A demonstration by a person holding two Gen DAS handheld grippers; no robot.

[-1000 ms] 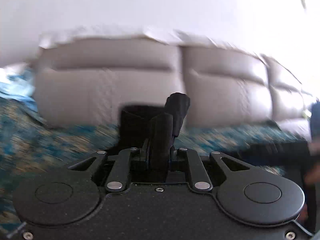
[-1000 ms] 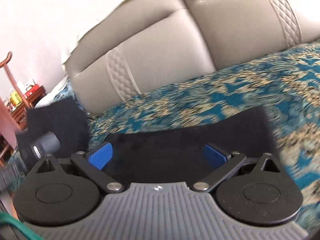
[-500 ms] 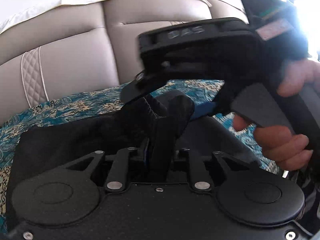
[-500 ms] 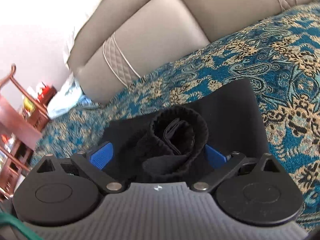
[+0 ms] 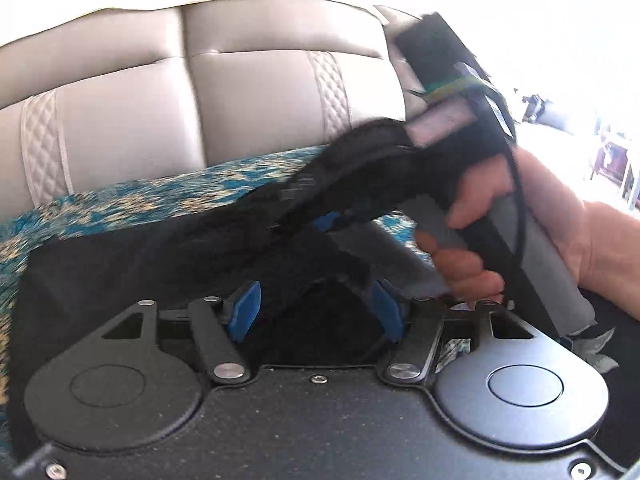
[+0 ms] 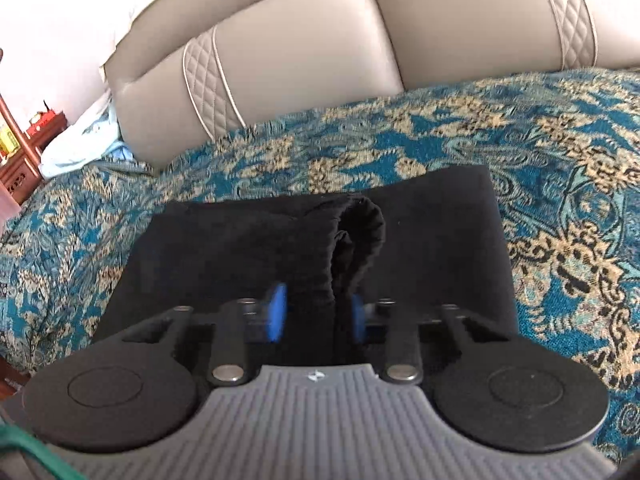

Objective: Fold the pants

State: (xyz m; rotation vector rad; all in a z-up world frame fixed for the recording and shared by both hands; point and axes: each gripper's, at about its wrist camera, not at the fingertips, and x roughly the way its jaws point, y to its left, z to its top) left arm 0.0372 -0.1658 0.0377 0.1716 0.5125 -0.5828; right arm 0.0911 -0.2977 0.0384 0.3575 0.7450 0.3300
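Observation:
The black pants (image 6: 432,240) lie folded on the patterned blue and gold cover (image 6: 560,152) of a sofa. My right gripper (image 6: 316,312) is shut on a bunched fold of the pants (image 6: 352,232) with its ribbed waistband curling up between the blue pads. In the left wrist view my left gripper (image 5: 318,310) is open, its blue pads (image 5: 246,308) apart just above the black cloth (image 5: 120,272). The right gripper's body and the hand (image 5: 500,216) holding it cross above and to the right of it.
Beige leather sofa backrests (image 6: 360,40) rise behind the cover. A light blue cloth (image 6: 80,148) and a wooden stand with small items (image 6: 24,140) sit at the far left. A bright window area fills the right in the left wrist view.
My left gripper has let go of the black fold and opened. My right gripper has closed on the bunched waistband fold. The right gripper shifted down beside the left one.

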